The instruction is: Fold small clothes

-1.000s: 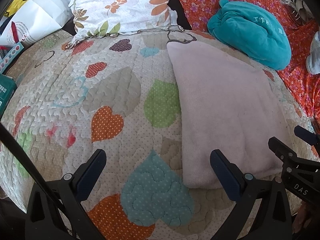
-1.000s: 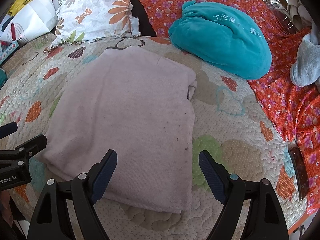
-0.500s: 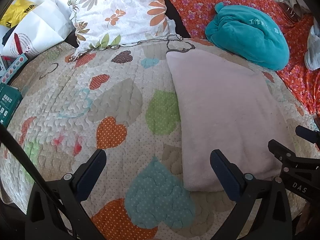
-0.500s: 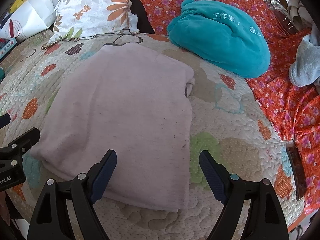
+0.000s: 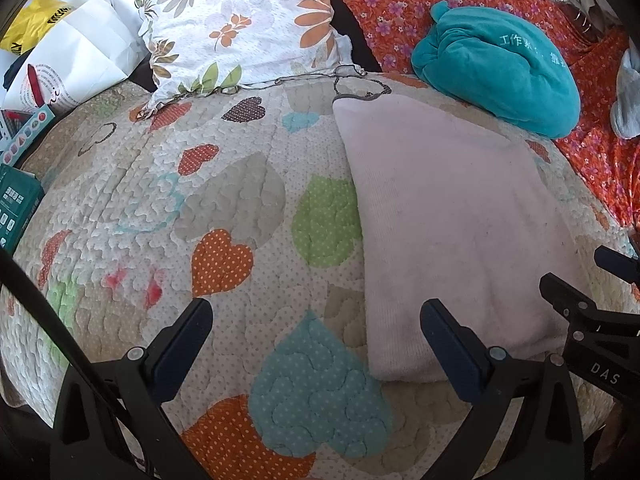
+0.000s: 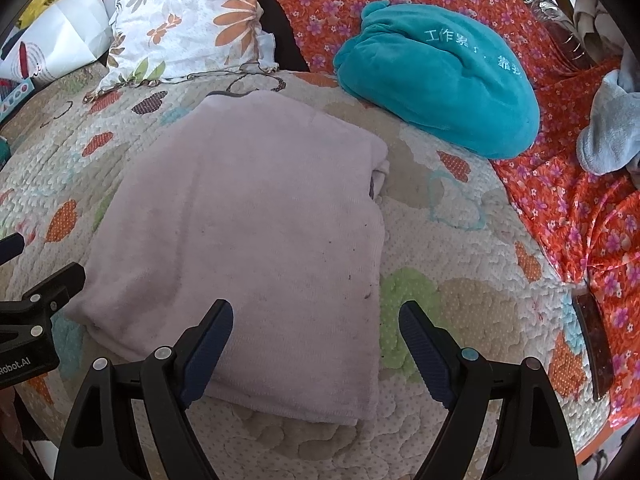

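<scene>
A pale pink garment (image 5: 452,224) lies folded flat in a rectangle on the heart-patterned quilt (image 5: 224,208); it also shows in the right wrist view (image 6: 256,232). My left gripper (image 5: 316,332) is open and empty, above the quilt just left of the garment's near left corner. My right gripper (image 6: 316,332) is open and empty, above the garment's near right edge. Each gripper shows at the edge of the other's view.
A teal plush cushion (image 6: 436,80) lies behind the garment on the orange floral sheet (image 6: 580,216). A floral pillow (image 5: 240,28) is at the back left, with white bags (image 5: 68,60) and boxes beside it. A grey cloth (image 6: 612,136) and a dark flat object (image 6: 596,344) are at the right.
Both grippers have drawn back and risen slightly from the garment, so more of the bed shows. The garment has not moved. Both stay open.
</scene>
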{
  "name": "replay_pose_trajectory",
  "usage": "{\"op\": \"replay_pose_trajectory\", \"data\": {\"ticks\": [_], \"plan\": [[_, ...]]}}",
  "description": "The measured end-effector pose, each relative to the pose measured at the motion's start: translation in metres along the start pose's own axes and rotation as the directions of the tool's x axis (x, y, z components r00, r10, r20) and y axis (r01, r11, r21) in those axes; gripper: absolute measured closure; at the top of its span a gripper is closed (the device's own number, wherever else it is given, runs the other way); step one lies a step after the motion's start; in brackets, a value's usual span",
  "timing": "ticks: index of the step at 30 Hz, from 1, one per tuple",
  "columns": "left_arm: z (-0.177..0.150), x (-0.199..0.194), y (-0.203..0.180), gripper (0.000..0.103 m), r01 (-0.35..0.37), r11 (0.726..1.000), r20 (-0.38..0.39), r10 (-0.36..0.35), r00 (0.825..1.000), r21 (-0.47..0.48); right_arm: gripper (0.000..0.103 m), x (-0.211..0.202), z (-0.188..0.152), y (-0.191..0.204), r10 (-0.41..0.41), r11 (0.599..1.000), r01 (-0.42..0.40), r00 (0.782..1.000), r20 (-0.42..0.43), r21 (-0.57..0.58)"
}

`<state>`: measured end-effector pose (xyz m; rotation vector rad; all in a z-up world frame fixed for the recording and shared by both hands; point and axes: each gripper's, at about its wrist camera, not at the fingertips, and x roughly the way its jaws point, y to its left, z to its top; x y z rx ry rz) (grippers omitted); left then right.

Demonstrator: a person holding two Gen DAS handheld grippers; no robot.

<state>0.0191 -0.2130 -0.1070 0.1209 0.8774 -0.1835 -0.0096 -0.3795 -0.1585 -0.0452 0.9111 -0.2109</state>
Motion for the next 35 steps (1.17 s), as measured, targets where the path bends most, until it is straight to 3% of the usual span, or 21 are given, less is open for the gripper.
{"op": "replay_pose_trajectory", "data": {"ticks": [35], "plan": [[-0.0031,0.0076,-0.0023,0.0,0.02,1.0,-0.031,-0.02,0.999,-0.002,0.013,-0.0043,0.0012,0.0009,0.005,1.0,-0.006,1.0,0.01,0.008]]}}
